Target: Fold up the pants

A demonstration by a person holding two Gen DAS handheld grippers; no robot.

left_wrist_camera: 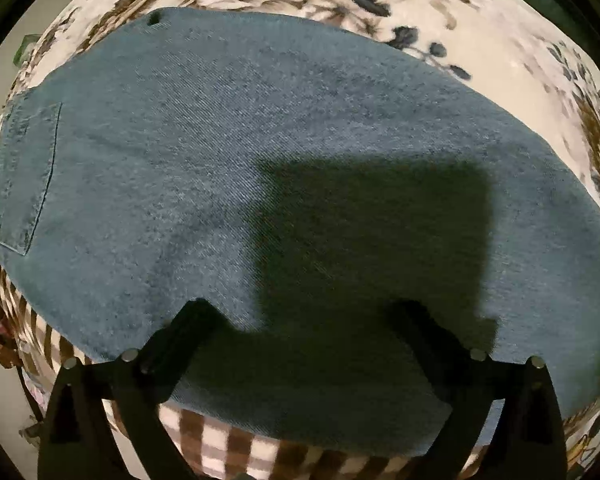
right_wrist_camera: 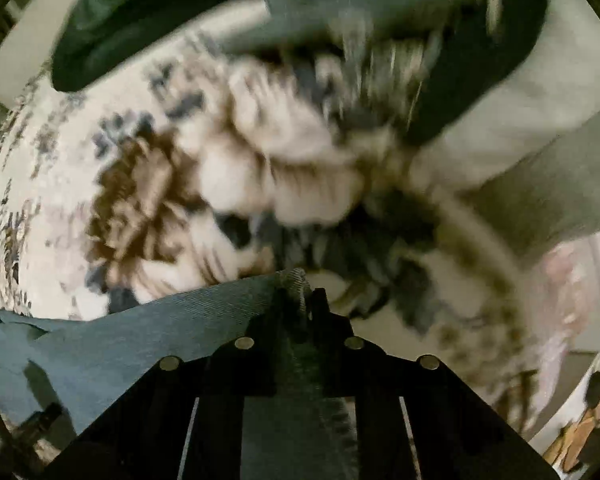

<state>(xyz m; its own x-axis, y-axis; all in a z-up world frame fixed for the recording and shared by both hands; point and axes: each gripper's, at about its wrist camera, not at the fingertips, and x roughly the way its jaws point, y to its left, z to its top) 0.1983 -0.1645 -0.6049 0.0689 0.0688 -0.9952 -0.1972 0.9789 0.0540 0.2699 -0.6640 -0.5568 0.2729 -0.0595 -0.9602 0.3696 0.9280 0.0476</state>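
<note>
The pants (left_wrist_camera: 228, 152) are blue denim and lie flat across a floral bedspread (left_wrist_camera: 480, 52); a back pocket (left_wrist_camera: 20, 176) shows at the far left. My left gripper (left_wrist_camera: 304, 312) is open, its two black fingers wide apart just over the near denim edge, casting a square shadow on the cloth. In the right wrist view my right gripper (right_wrist_camera: 304, 300) is shut on a bunched edge of the pants (right_wrist_camera: 112, 344), which trails away to the left. That view is motion-blurred.
A brown-and-white checked blanket (left_wrist_camera: 228, 444) lies under the near edge of the pants. A dark green pillow or cloth (right_wrist_camera: 148, 12) sits at the far side of the bed, with a grey wall (right_wrist_camera: 520, 120) to the right. The bed's left edge drops off to the floor.
</note>
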